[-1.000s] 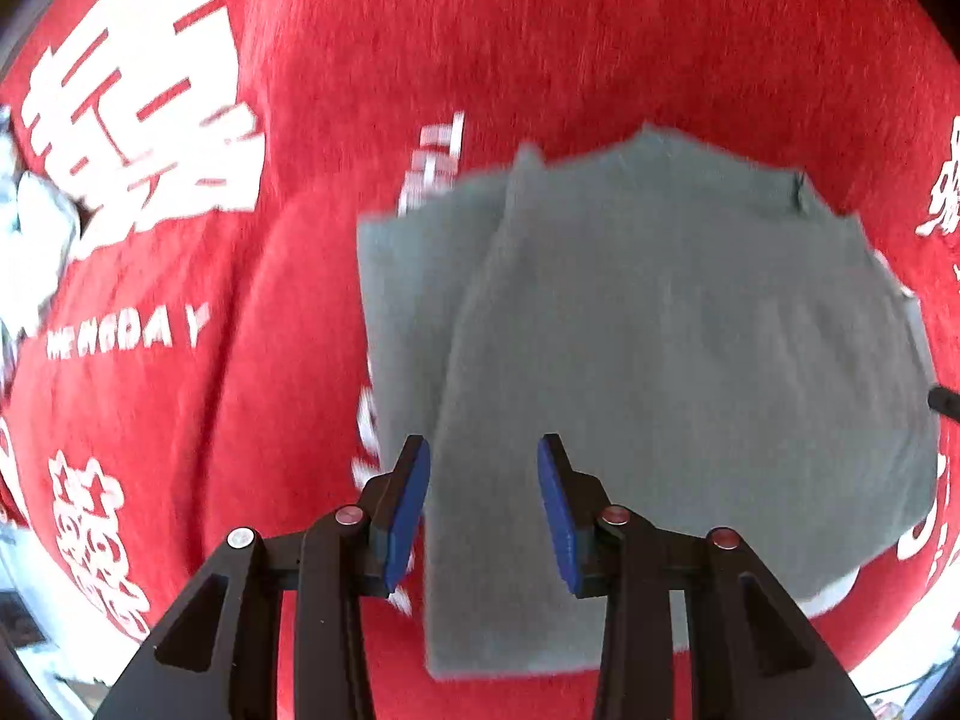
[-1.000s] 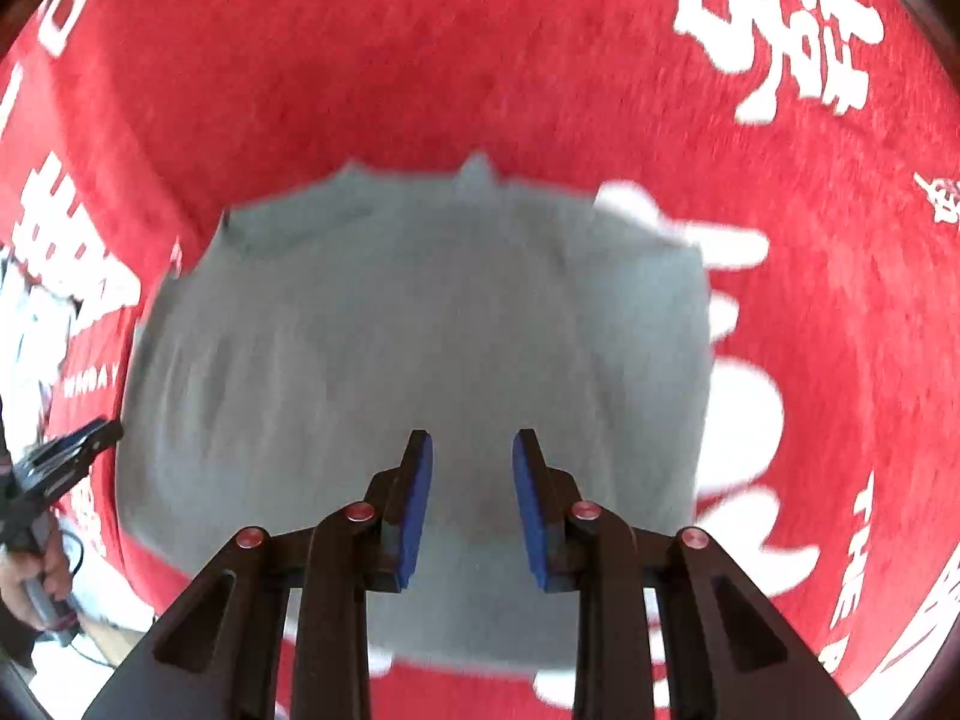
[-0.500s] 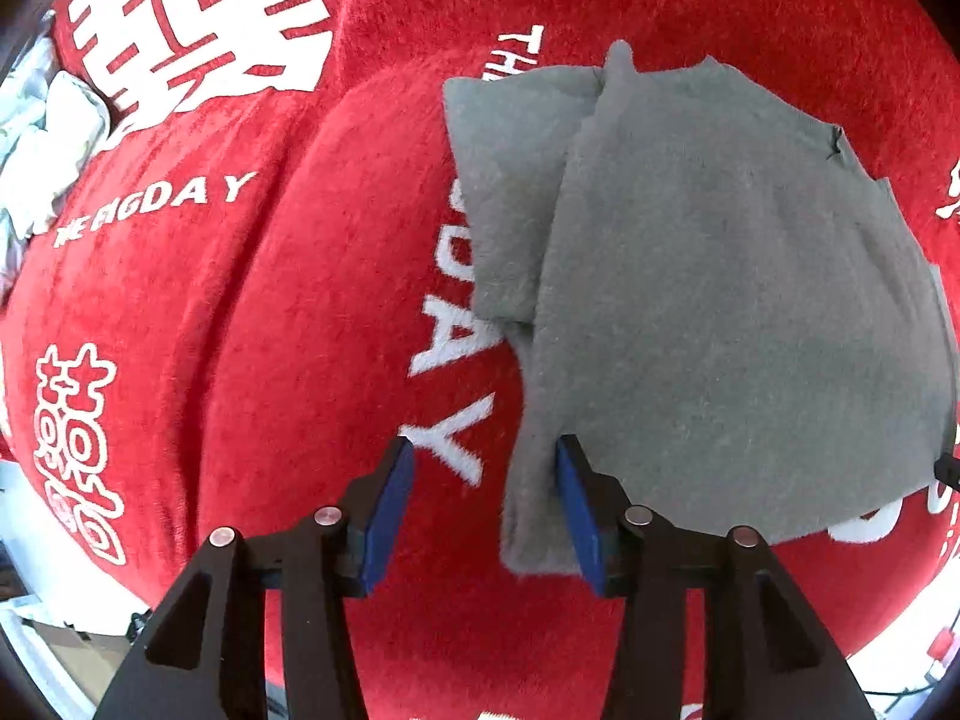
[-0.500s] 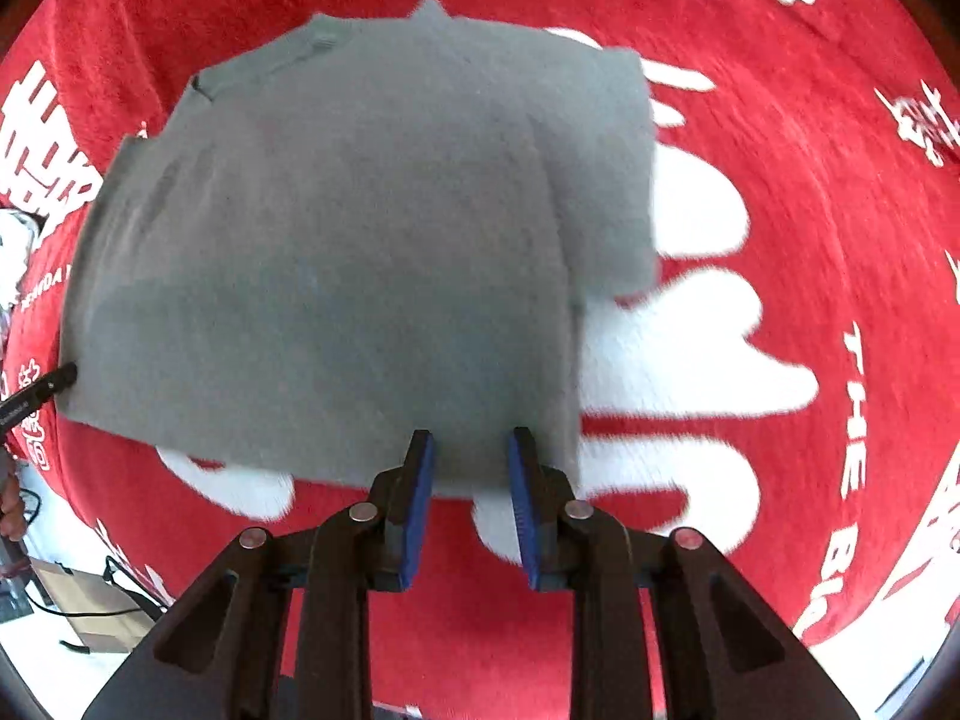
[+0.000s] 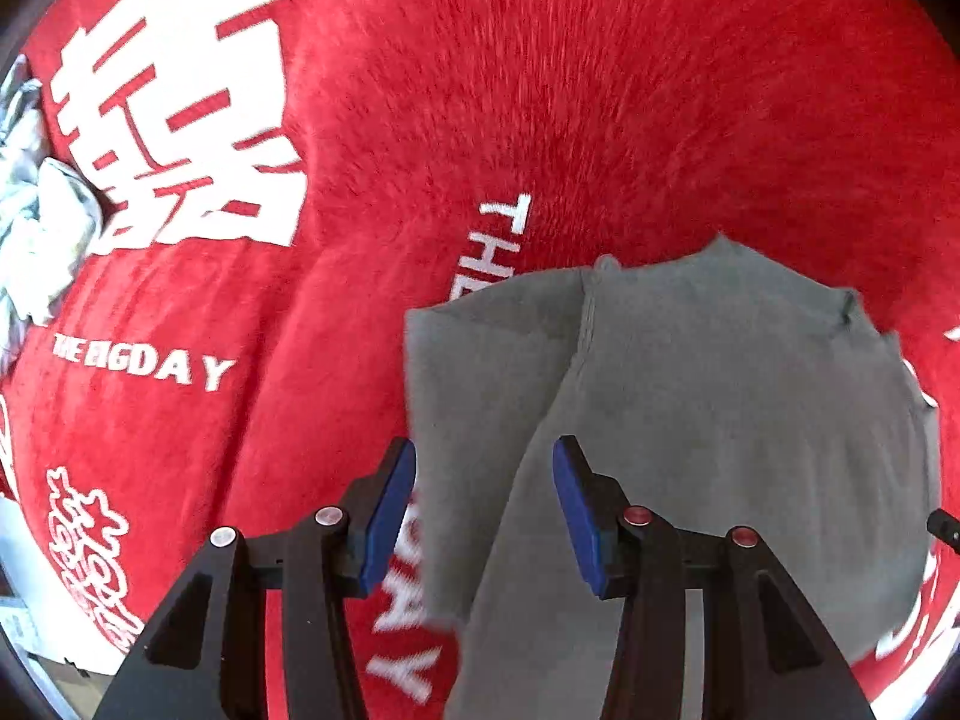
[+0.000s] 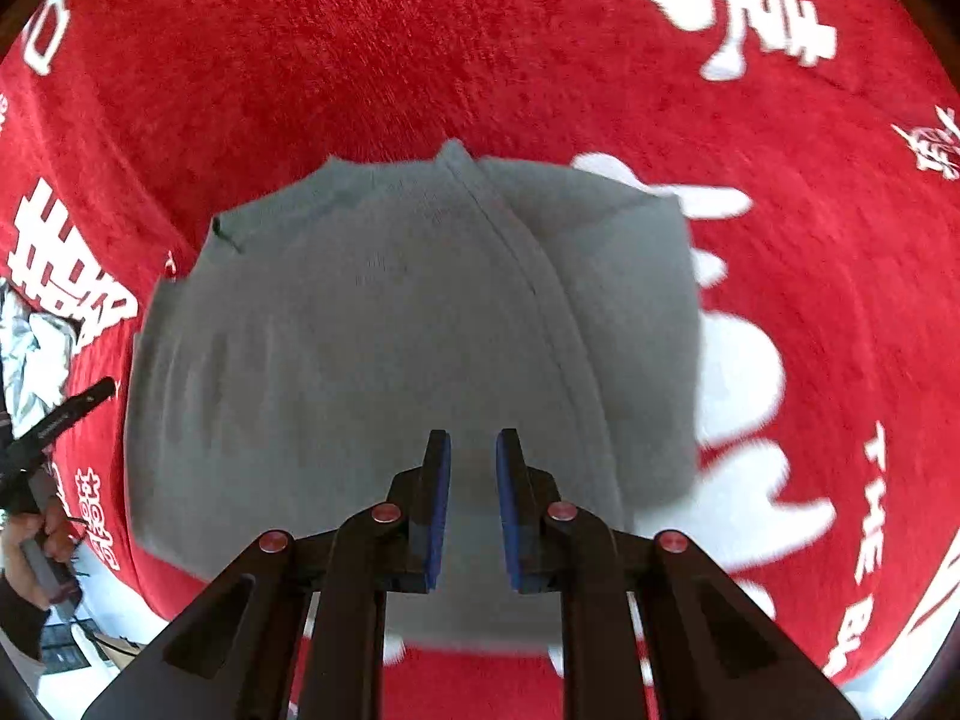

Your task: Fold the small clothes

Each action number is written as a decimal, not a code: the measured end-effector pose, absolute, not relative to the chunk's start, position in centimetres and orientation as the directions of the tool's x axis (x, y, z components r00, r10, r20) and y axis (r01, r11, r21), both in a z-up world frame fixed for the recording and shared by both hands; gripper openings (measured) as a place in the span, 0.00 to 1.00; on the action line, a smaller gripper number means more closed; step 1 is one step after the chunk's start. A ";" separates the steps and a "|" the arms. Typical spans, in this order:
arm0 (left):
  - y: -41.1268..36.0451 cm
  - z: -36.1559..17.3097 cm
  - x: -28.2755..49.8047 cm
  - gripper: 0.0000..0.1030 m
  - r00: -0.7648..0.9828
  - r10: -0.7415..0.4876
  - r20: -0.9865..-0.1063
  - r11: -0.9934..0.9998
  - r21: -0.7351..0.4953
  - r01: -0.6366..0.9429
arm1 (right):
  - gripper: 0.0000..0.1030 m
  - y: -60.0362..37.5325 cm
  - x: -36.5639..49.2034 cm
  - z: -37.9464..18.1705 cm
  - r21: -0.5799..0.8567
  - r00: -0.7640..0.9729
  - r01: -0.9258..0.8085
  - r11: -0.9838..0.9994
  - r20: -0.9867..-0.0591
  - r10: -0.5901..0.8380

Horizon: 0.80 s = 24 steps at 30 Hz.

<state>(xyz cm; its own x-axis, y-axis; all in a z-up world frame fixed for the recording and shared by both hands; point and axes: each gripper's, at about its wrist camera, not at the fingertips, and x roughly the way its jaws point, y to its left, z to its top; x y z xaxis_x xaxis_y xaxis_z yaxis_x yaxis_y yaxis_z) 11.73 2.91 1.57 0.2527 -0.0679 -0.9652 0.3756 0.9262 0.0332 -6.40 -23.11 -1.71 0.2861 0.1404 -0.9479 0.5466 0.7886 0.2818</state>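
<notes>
A grey garment (image 5: 708, 420) lies flat on the red cloth, its sides folded in over the middle; it also shows in the right wrist view (image 6: 390, 348). My left gripper (image 5: 483, 510) is open and empty, hovering over the garment's left near edge. My right gripper (image 6: 471, 498) has its jaws a narrow gap apart, empty, over the garment's near right part. The left gripper's tip (image 6: 90, 399) shows at the garment's left side in the right wrist view.
A red fleece cloth (image 5: 540, 90) with white lettering covers the surface; it also fills the right wrist view (image 6: 420, 48). A pile of pale crumpled clothes (image 5: 36, 210) lies at the far left. The table's near edge runs just below the garment.
Both grippers have moved forward over the garment after pulling back toward its near edge. The garment lies as before.
</notes>
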 end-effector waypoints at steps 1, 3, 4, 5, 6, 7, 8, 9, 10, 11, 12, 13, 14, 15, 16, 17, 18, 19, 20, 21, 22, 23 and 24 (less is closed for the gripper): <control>2.6 0.4 12.2 0.48 0.244 -0.039 -0.969 0.931 0.053 0.361 | 0.17 -23.4 -5.4 -2.0 0.285 0.283 0.546 0.788 -0.948 0.147; 2.6 -1.1 12.5 0.48 0.225 0.001 -0.974 0.936 0.080 0.342 | 0.17 -23.8 -5.2 -3.2 0.276 0.264 0.545 0.792 -0.953 0.150; 2.8 -1.7 12.5 0.48 0.215 0.001 -0.977 0.939 0.075 0.337 | 0.17 -24.1 -5.1 -3.9 0.269 0.249 0.544 0.795 -0.956 0.153; 3.1 -1.9 12.6 0.49 0.215 -0.017 -0.977 0.942 0.057 0.332 | 0.14 -24.5 -5.2 -4.6 0.275 0.244 0.545 0.792 -0.956 0.163; 3.4 -1.8 12.4 0.49 0.213 -0.023 -0.977 0.943 0.050 0.329 | 0.14 -24.9 -5.4 -4.7 0.292 0.256 0.546 0.785 -0.950 0.176; 3.5 -1.6 12.4 0.49 0.209 -0.017 -0.978 0.942 0.055 0.331 | 0.14 -25.4 -5.7 -4.7 0.308 0.265 0.547 0.778 -0.946 0.188; 3.6 -1.3 12.2 0.49 0.211 -0.006 -0.978 0.940 0.067 0.334 | 0.13 -25.8 -6.0 -4.5 0.308 0.264 0.548 0.777 -0.946 0.189; 3.6 -1.0 12.0 0.49 0.213 0.007 -0.977 0.939 0.079 0.335 | 0.13 -26.2 -6.4 -4.4 0.301 0.259 0.552 0.778 -0.948 0.183; 3.7 -0.7 11.9 0.49 0.211 0.020 -0.977 0.938 0.091 0.334 | 0.12 -26.8 -6.9 -4.2 0.299 0.253 0.561 0.771 -0.950 0.184; 3.8 -0.4 11.8 0.49 0.203 0.031 -0.979 0.940 0.098 0.328 | 0.12 -27.2 -7.3 -4.2 0.309 0.252 0.575 0.757 -0.948 0.195; 3.9 -0.1 11.6 0.49 0.196 0.037 -0.980 0.941 0.100 0.323 | 0.12 -28.1 -8.1 -3.8 0.326 0.258 0.594 0.735 -0.943 0.210; 4.0 0.3 11.4 0.49 0.189 0.040 -0.981 0.942 0.101 0.321 | 0.13 -28.5 -8.4 -3.5 0.335 0.263 0.607 0.721 -0.940 0.216; 4.0 0.7 11.0 0.49 0.182 0.042 -0.982 0.941 0.100 0.324 | 0.13 -28.9 -8.7 -3.2 0.340 0.267 0.616 0.711 -0.939 0.218; 3.8 1.1 10.4 0.49 0.177 0.044 -0.983 0.939 0.101 0.330 | 0.13 -29.2 -9.0 -2.9 0.343 0.268 0.623 0.703 -0.938 0.220; 3.6 1.5 9.8 0.49 0.170 0.046 -0.984 0.935 0.102 0.338 | 0.13 -29.5 -9.4 -2.5 0.350 0.270 0.624 0.699 -0.936 0.227; 3.3 1.8 9.1 0.49 0.162 0.050 -0.986 0.931 0.104 0.351 | 0.13 -29.6 -9.7 -2.2 0.359 0.272 0.624 0.695 -0.933 0.237; 3.0 2.1 8.4 0.49 0.155 0.050 -0.987 0.926 0.104 0.364 | 0.14 -29.6 -10.0 -1.9 0.365 0.272 0.622 0.692 -0.930 0.246; 2.4 2.4 7.5 0.49 0.148 0.049 -0.988 0.920 0.102 0.379 | 0.17 -29.8 -10.6 -1.5 0.371 0.271 0.620 0.692 -0.928 0.255; 2.1 2.6 7.0 0.49 0.143 0.046 -0.989 0.917 0.099 0.387 | 0.17 -29.7 -10.8 -1.3 0.376 0.269 0.617 0.691 -0.926 0.263; 1.7 2.9 6.2 0.49 0.137 0.040 -0.990 0.914 0.092 0.395 | 0.17 -29.7 -11.1 -1.1 0.382 0.267 0.617 0.688 -0.924 0.274; 1.1 3.2 5.3 0.49 0.132 0.034 -0.991 0.913 0.085 0.399 | 0.17 -29.2 -10.5 -1.4 0.391 0.267 0.617 0.683 -0.920 0.286; 0.8 3.3 4.9 0.49 0.132 0.032 -0.991 0.914 0.083 0.398 | 0.17 -29.1 -10.7 -1.3 0.399 0.266 0.618 0.678 -0.917 0.297; 0.4 3.5 4.4 0.49 0.133 0.028 -0.991 0.915 0.080 0.397 | 0.17 -29.2 -11.0 -1.2 0.403 0.262 0.619 0.674 -0.915 0.307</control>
